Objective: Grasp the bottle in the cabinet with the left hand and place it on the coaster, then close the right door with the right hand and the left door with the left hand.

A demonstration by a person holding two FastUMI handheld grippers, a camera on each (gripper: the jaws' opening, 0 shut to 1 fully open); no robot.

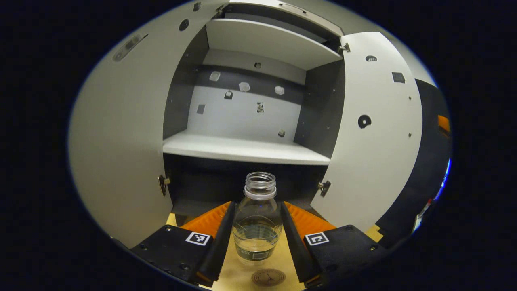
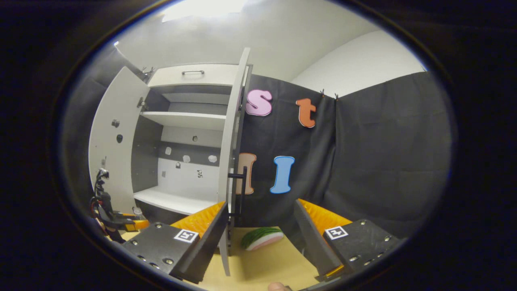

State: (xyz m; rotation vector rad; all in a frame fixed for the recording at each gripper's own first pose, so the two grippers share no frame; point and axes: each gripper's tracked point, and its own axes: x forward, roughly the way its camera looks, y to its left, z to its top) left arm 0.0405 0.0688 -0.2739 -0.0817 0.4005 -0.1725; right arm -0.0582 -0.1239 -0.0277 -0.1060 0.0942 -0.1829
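Observation:
A clear, uncapped bottle (image 1: 257,226) with a little water stands upright between the fingers of my left gripper (image 1: 257,204), which press on both its sides. It is in front of the open cabinet (image 1: 246,148), over the tan table. A round brown coaster (image 1: 268,277) lies on the table just nearer to me than the bottle's base. Both cabinet doors are swung open: the left door (image 1: 117,141) and the right door (image 1: 371,141). My right gripper (image 2: 260,204) is open and holds nothing; the right door (image 2: 232,161) stands edge-on by its left finger, with its dark handle (image 2: 242,190).
A green and pink slice-shaped object (image 2: 262,237) lies on the tan table (image 2: 266,262) between my right fingers. The left gripper (image 2: 117,220) shows far off at the left, before the cabinet. White shelves (image 2: 183,118) cross the cabinet.

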